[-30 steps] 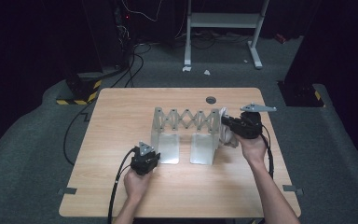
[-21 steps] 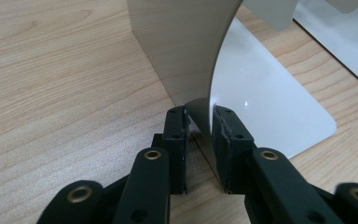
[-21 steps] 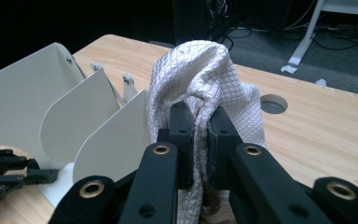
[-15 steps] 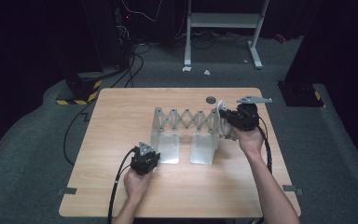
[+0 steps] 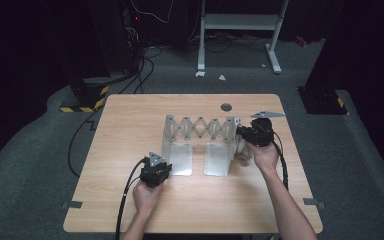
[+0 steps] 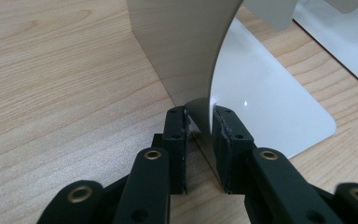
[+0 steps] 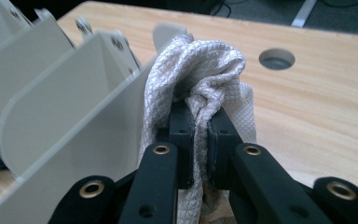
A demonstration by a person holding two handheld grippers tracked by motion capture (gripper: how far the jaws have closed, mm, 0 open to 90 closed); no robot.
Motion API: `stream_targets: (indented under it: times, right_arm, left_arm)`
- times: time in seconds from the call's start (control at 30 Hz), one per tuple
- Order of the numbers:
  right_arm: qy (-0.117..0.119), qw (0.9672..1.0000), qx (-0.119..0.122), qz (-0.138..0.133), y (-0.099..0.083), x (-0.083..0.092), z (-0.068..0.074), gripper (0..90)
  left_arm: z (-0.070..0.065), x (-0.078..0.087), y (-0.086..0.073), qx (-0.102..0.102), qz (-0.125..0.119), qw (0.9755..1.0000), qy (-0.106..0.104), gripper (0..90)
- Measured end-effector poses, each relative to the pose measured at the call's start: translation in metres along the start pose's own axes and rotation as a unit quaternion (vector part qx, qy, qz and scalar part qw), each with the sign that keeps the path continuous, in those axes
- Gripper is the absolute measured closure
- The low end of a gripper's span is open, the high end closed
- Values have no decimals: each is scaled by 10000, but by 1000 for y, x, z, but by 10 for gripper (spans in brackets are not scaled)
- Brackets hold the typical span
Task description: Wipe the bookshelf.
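A wooden tabletop (image 5: pixel 130 200) carried an expanding metal rack (image 5: pixel 200 145), its two grey end plates joined by a scissor lattice. All places here are given from that rack. At its left end plate (image 6: pixel 186 51), the left tongs (image 6: pixel 200 140) were clamped narrowly on the plate's near bottom edge, pinning it where the upright met the foot. At its right end, the right tongs (image 7: pixel 200 140) were closed tight on a bunched white cloth (image 7: pixel 205 70), which pressed against the outer face of the right end plate (image 7: pixel 74 140), near its top.

Judged from these pictures, the work in hand was wiping the rack while it was steadied. The main risk lay in the lattice: a hard push from the cloth could fold the rack inward or skid it across the tabletop, since one thin edge grip was all that anchored it. That grip could also slip off the smooth metal. Loose folds of cloth might snag on the rivets at the lattice joints.

How much of the cloth hung below the right tongs was cut off at the frame's edge. From above, the cloth showed as a pale patch under the person's right hand (image 5: pixel 265 155), and the far faces of both plates were hidden.
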State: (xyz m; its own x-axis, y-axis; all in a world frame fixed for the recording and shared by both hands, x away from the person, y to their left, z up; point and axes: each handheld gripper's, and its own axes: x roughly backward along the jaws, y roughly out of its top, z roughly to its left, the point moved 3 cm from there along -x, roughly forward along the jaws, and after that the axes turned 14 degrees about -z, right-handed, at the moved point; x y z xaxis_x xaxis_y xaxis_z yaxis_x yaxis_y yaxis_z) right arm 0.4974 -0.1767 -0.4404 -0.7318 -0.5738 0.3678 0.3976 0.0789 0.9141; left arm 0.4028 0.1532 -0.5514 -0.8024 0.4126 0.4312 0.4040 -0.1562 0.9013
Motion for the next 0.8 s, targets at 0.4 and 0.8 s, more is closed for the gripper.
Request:
stream_targets:
  times: [0.4, 0.8]
  right_arm:
    - [101, 9990, 61, -420, 25, 17, 7, 836]
    - [40, 9995, -79, -309, 14, 9, 2, 835]
  left_arm:
    - [0, 0, 0, 0, 0, 10000, 1, 754]
    - [0, 0, 0, 5, -1, 10000, -2, 753]
